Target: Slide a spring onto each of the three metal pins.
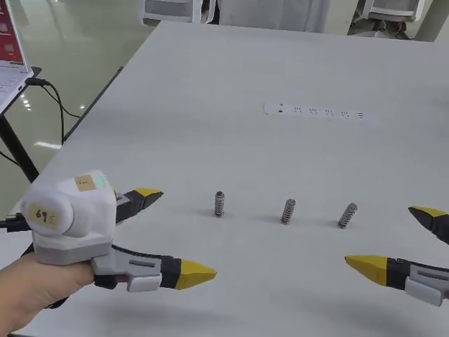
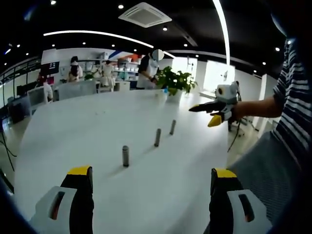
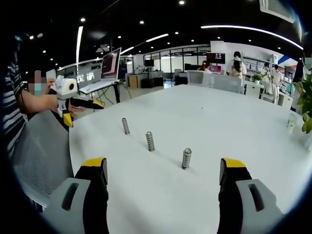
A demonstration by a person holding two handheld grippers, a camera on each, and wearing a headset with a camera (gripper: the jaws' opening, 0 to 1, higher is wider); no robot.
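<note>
White bench (image 1: 210,91), pwr strip (image 1: 323,111) well beyond 3 upright springs (image 1: 288,210)

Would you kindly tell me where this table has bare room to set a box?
Free: the table between the springs and the power strip, and beyond it. Crowded: the near side, where left tongs and right tongs flank the springs.

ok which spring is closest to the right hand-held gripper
The right-end spring in the head view: it stands just ahead of the right hand-held gripper, while the middle spring and left-end spring are farther off.
</note>
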